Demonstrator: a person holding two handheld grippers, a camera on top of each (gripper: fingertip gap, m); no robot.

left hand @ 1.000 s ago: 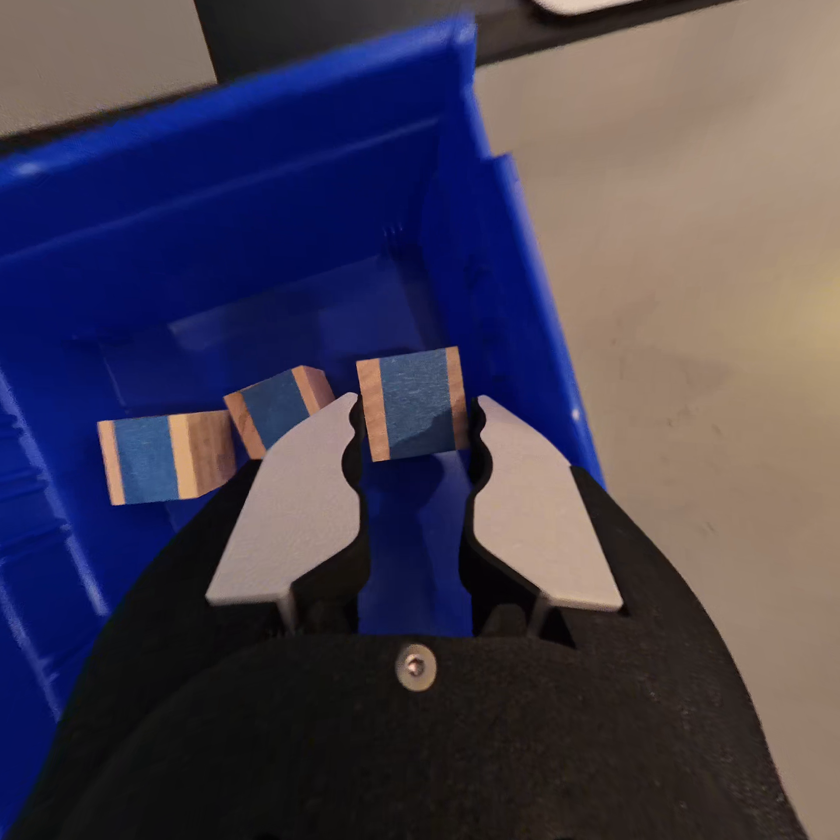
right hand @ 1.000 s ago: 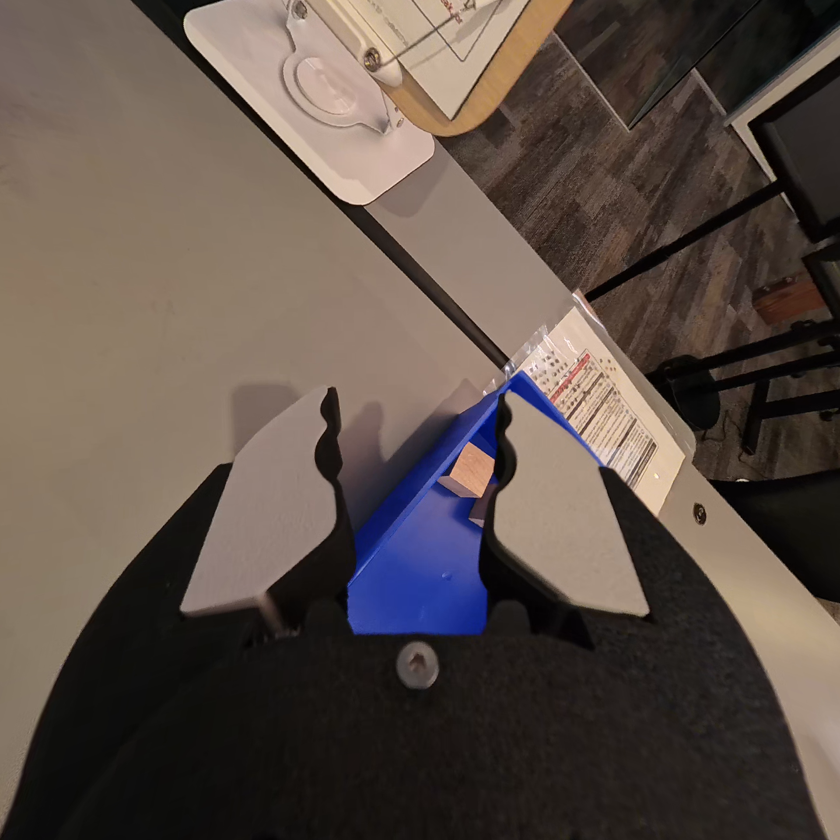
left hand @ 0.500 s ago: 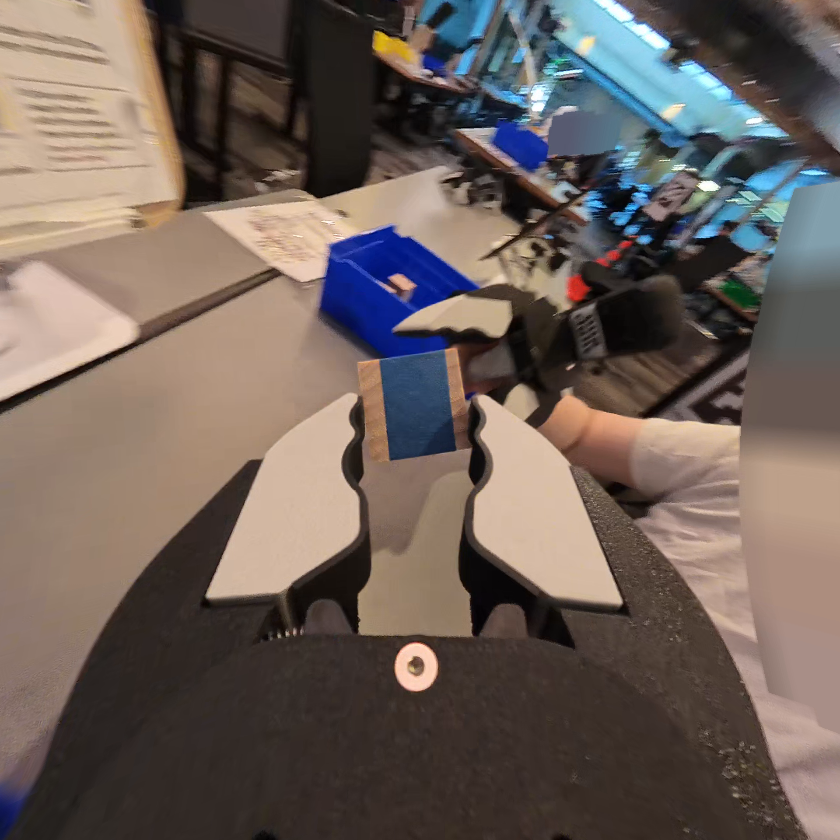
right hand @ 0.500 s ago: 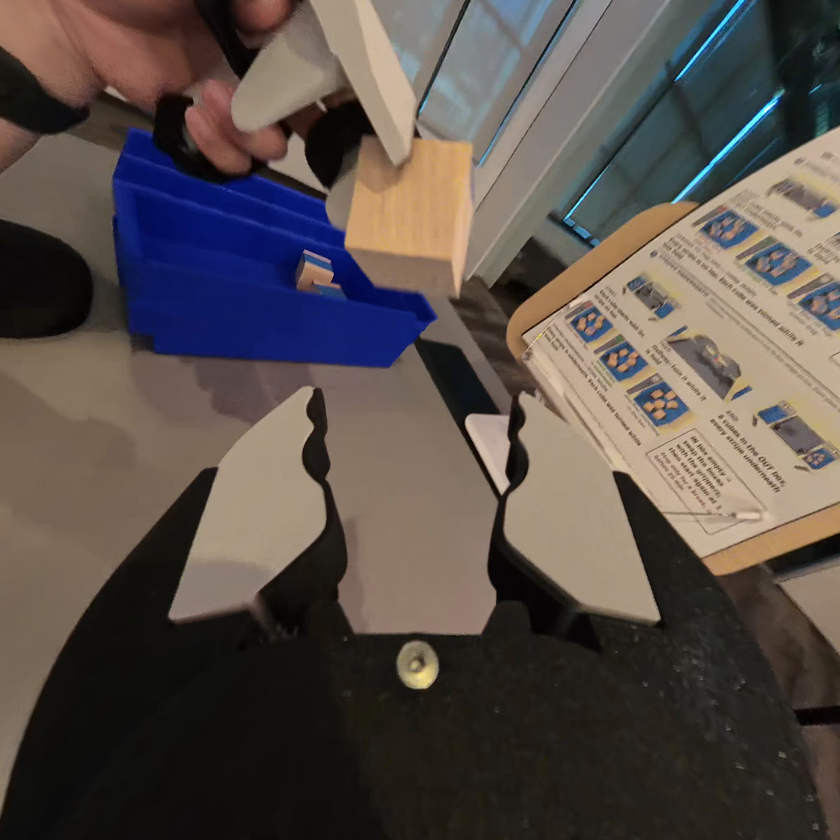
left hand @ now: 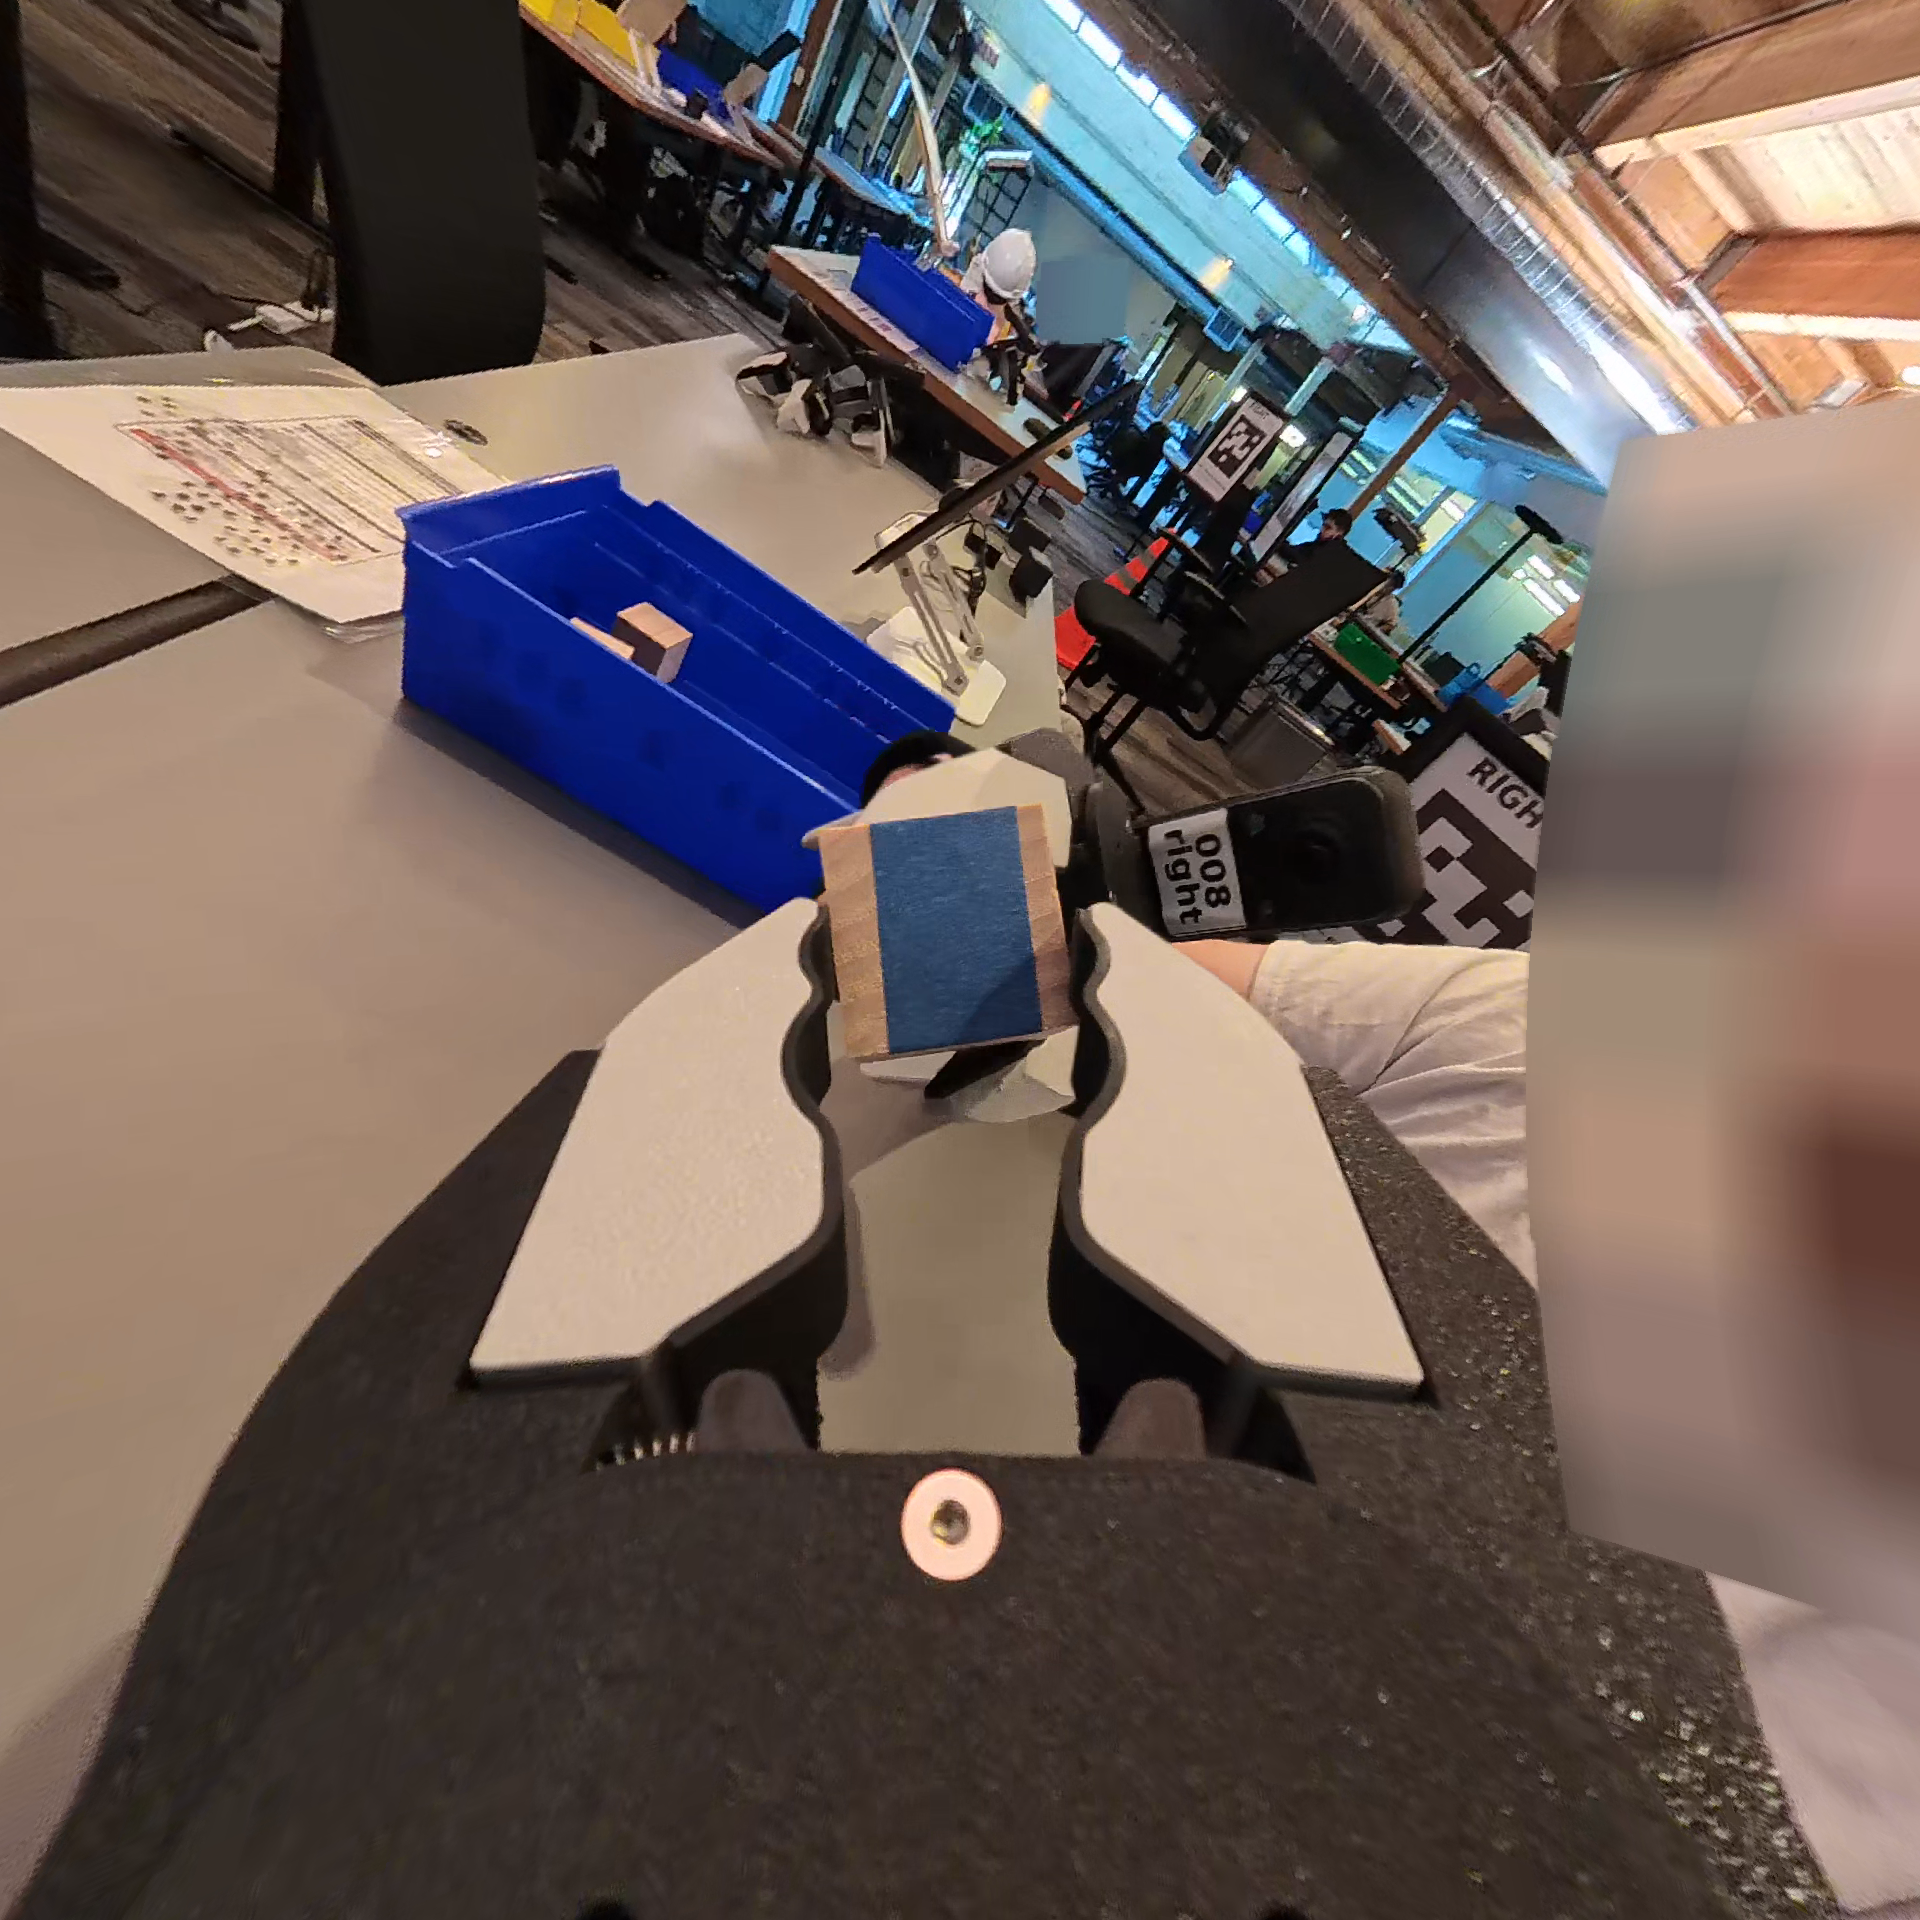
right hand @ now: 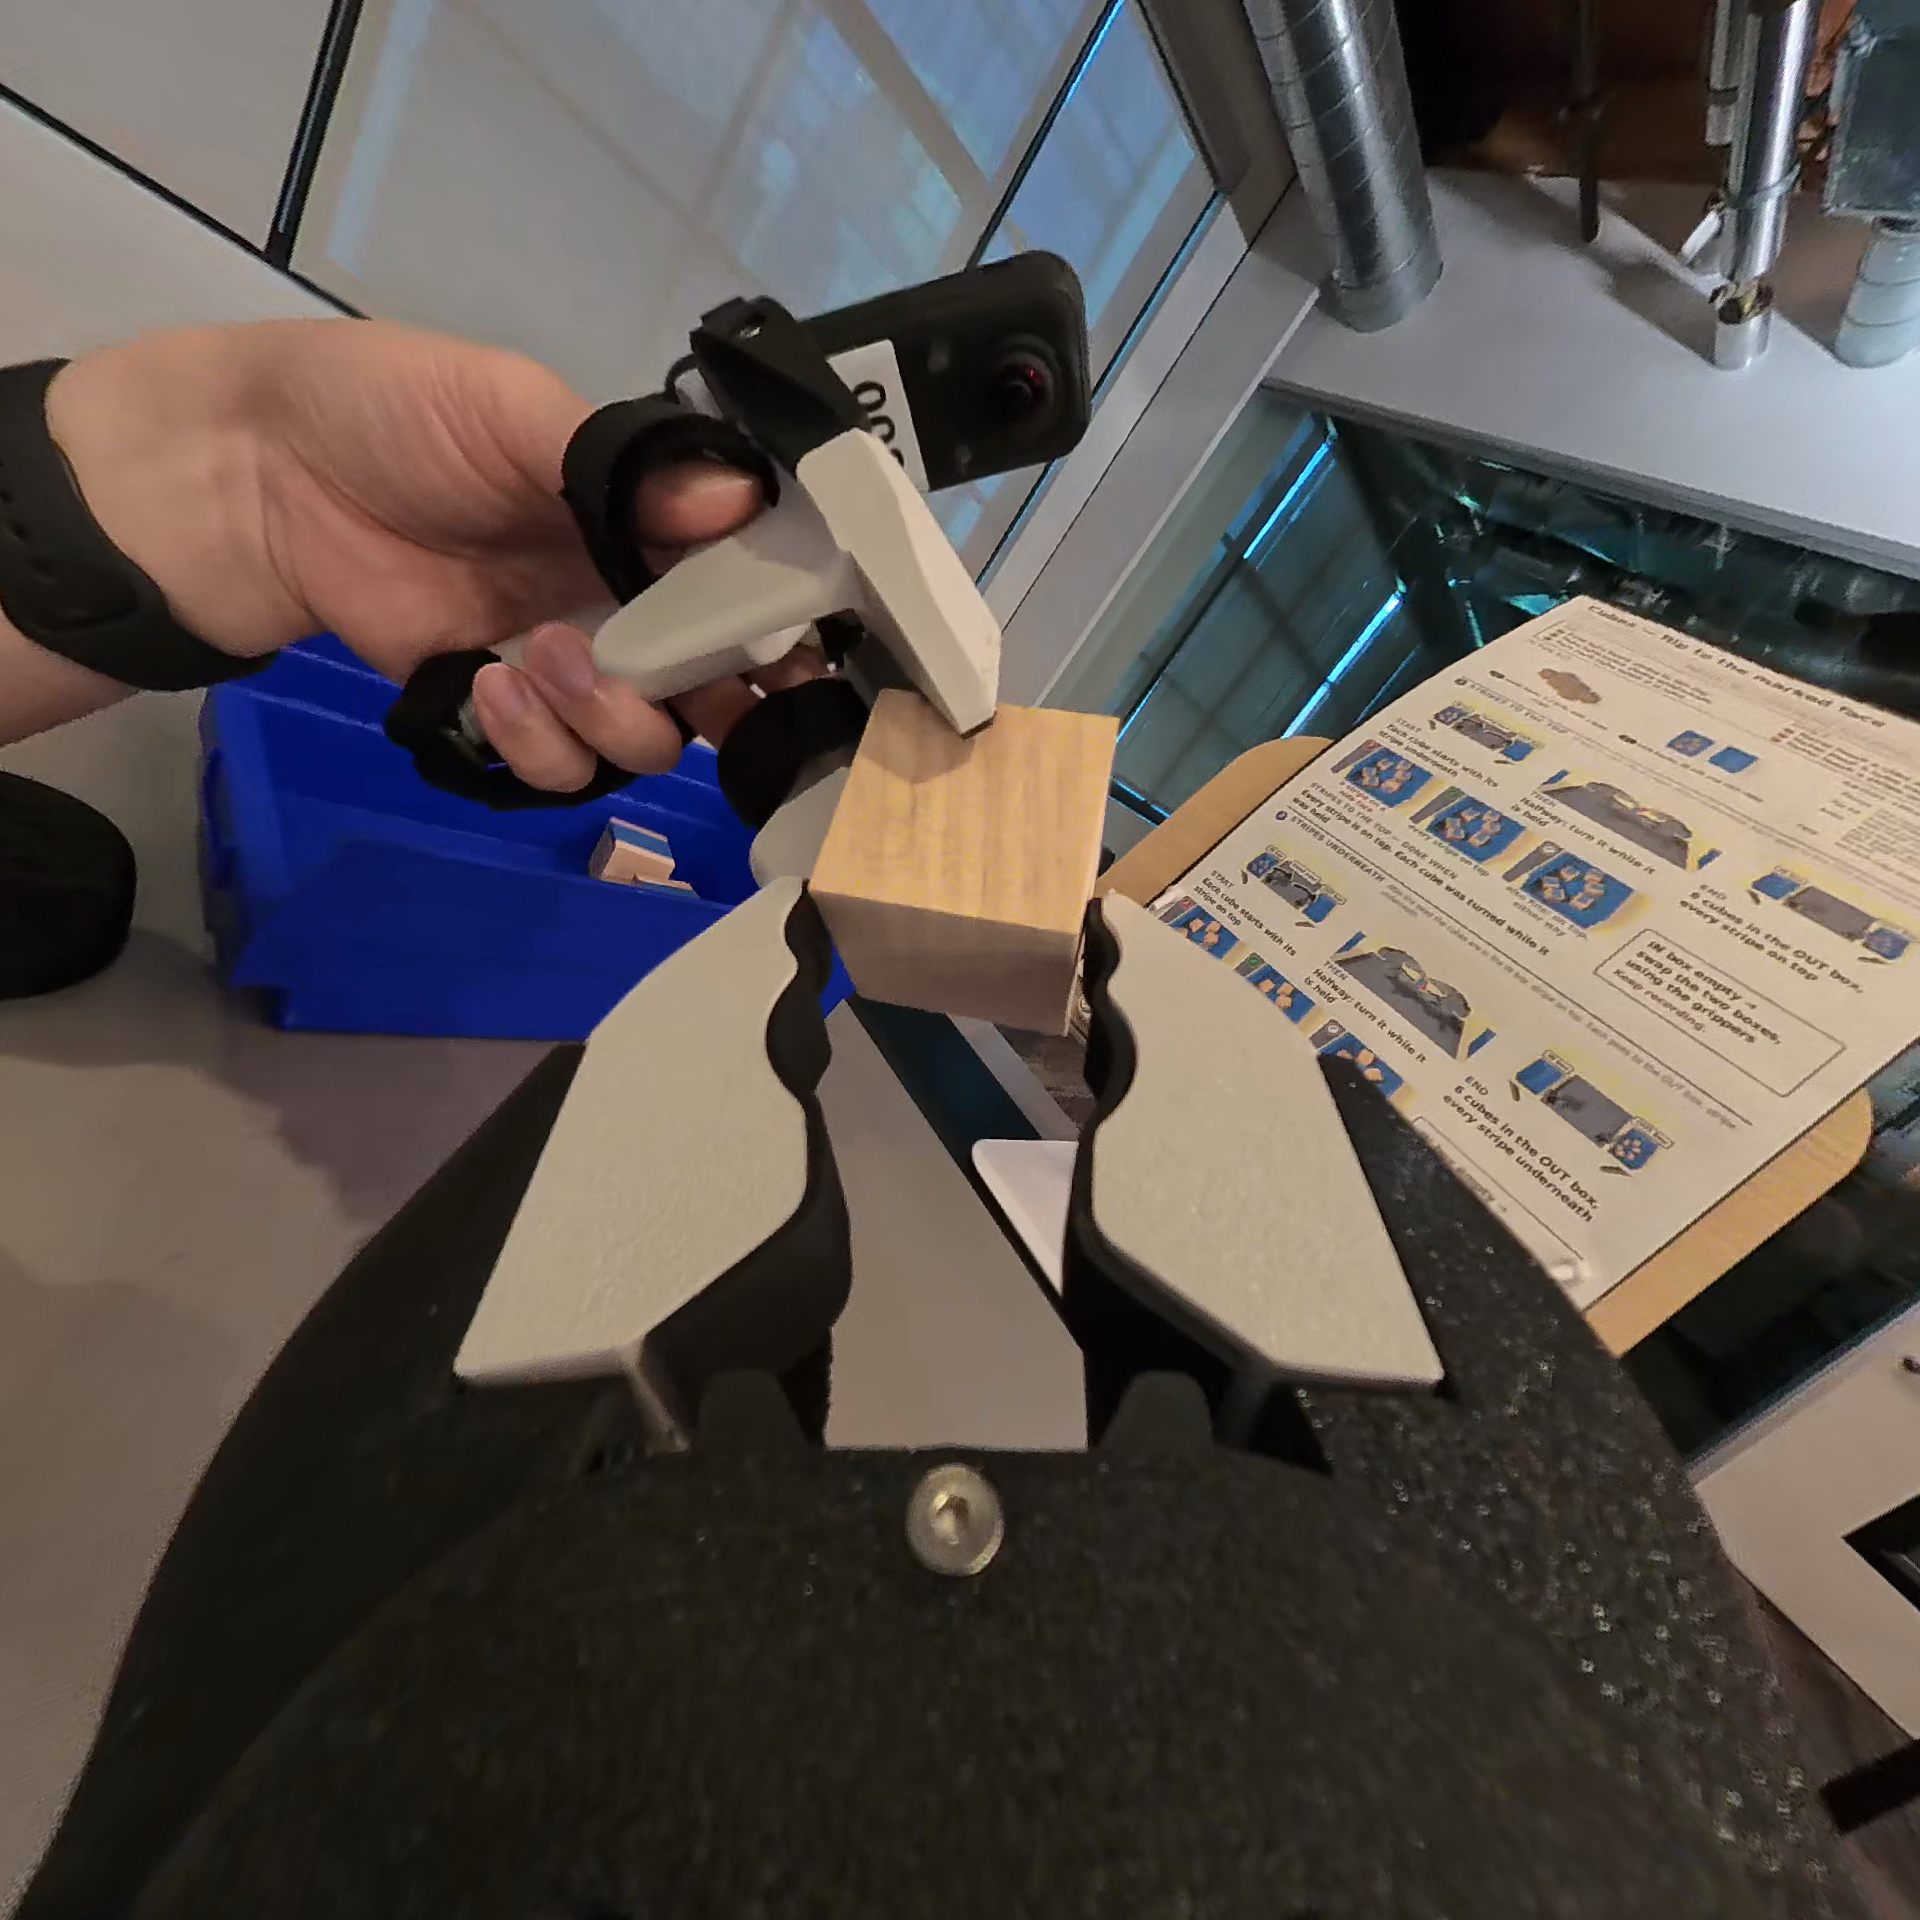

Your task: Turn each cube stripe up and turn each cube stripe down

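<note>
A wooden cube (left hand: 951, 925) with a blue stripe is held above the grey table (left hand: 260, 935). My left gripper (left hand: 943, 940) is shut on it, stripe facing its camera. In the right wrist view the cube (right hand: 966, 862) shows plain wood, with the left gripper (right hand: 883, 790) pinching it top and bottom. My right gripper (right hand: 945, 914) is closed on the cube's two sides at its fingertips; its fingers (left hand: 956, 774) show above and below the cube in the left wrist view. A blue bin (left hand: 644, 748) behind holds two striped cubes (left hand: 649, 636), and it also shows in the right wrist view (right hand: 416, 914).
A person's hand (right hand: 312, 488) holds the left gripper, and a white sleeve (left hand: 1403, 1039) is at the right. An instruction sheet on a wooden board (right hand: 1558, 883) stands to the right. A bagged paper sheet (left hand: 270, 478) lies behind the bin. A white lamp base (left hand: 966, 686) stands at the table's far edge.
The left gripper lifted the cube out of the bin and carried it over the table. The right gripper came up to it and narrowed its jaws onto the cube's sides.
</note>
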